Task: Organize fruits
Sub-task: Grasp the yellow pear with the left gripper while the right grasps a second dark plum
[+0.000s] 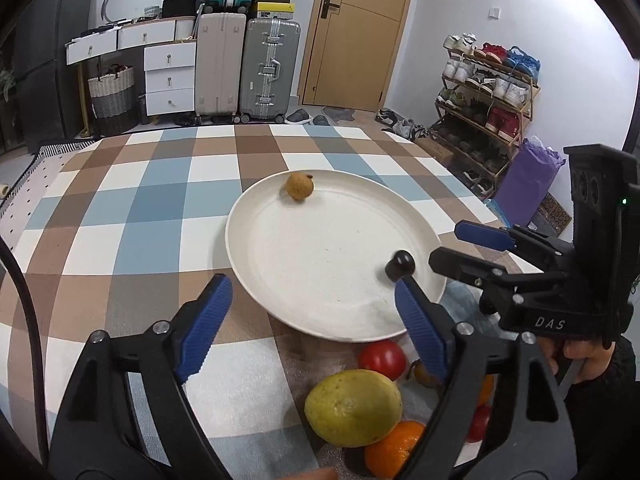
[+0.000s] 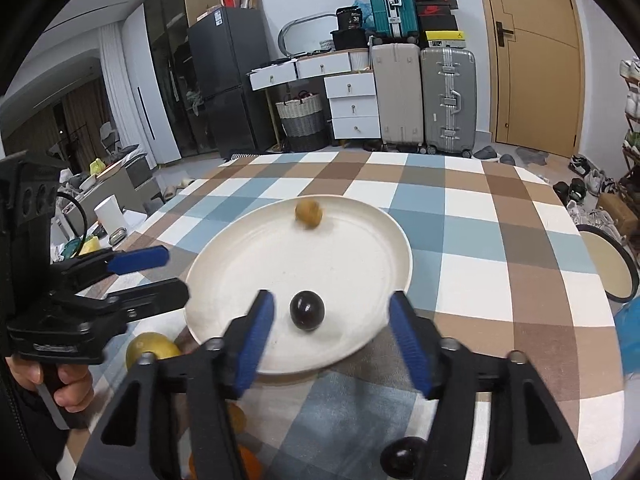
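Observation:
A cream plate [image 1: 320,248] [image 2: 256,264] lies on the checked tablecloth. On it sit a small brown longan [image 1: 299,186] [image 2: 308,213] at the far rim and a dark grape [image 1: 399,265] [image 2: 307,311] near the right gripper. My left gripper [image 1: 308,312] is open and empty, at the plate's near-left rim. My right gripper [image 2: 332,336] [image 1: 452,246] is open and empty, with the dark grape just ahead between its fingers. By the near rim lie a yellow-green mango [image 1: 353,407] [image 2: 150,348], a red tomato [image 1: 382,359] and an orange [image 1: 390,450]. Another dark grape [image 2: 402,458] lies under the right gripper.
The table's far edge faces suitcases [image 1: 246,68], white drawers [image 1: 170,80] and a wooden door [image 1: 360,32]. A shoe rack [image 1: 484,92] stands to the right. A round stool [image 2: 608,264] stands beyond the right table edge. More small fruit [image 1: 478,422] lies behind the left gripper's right finger.

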